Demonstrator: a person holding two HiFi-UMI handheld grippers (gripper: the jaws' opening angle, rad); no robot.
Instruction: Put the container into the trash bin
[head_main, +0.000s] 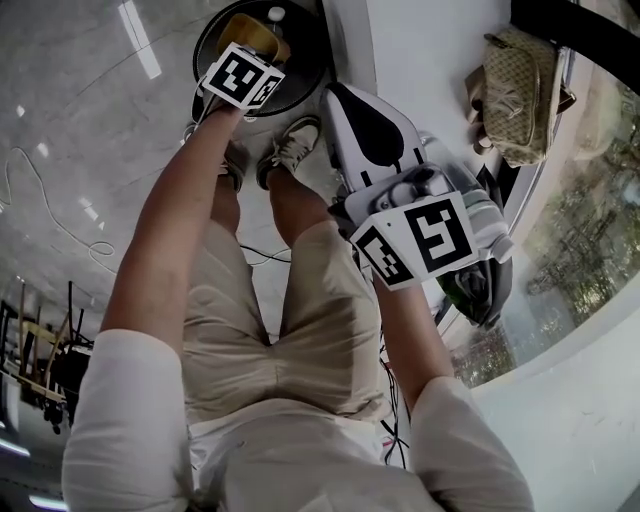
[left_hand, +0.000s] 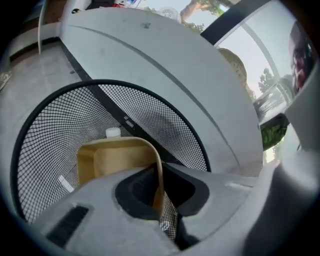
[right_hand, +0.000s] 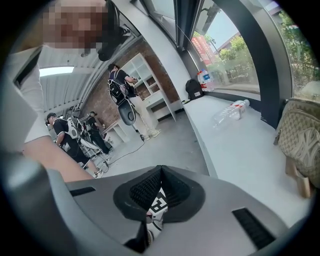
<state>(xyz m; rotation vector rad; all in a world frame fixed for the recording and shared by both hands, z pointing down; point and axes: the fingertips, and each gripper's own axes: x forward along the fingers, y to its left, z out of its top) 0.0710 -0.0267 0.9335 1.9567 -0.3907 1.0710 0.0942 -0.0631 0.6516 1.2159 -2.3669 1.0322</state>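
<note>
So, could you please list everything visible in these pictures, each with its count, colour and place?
bin: one, black mesh, on the floor under the left gripper
container: one, tan, over the bin, held by its wall
cap: one, white, inside the bin behind the container
ledge: one, white, along the window
bag: one, beige, on the ledge
bottle: one, clear, lying on the ledge
cable: one, white, on the floor
people: at least three, dark clothes, far in the room
shoes: two, pale, beside the bin
left gripper: one, grey, shut on the container
right gripper: one, grey, shut, empty, near the ledge
</note>
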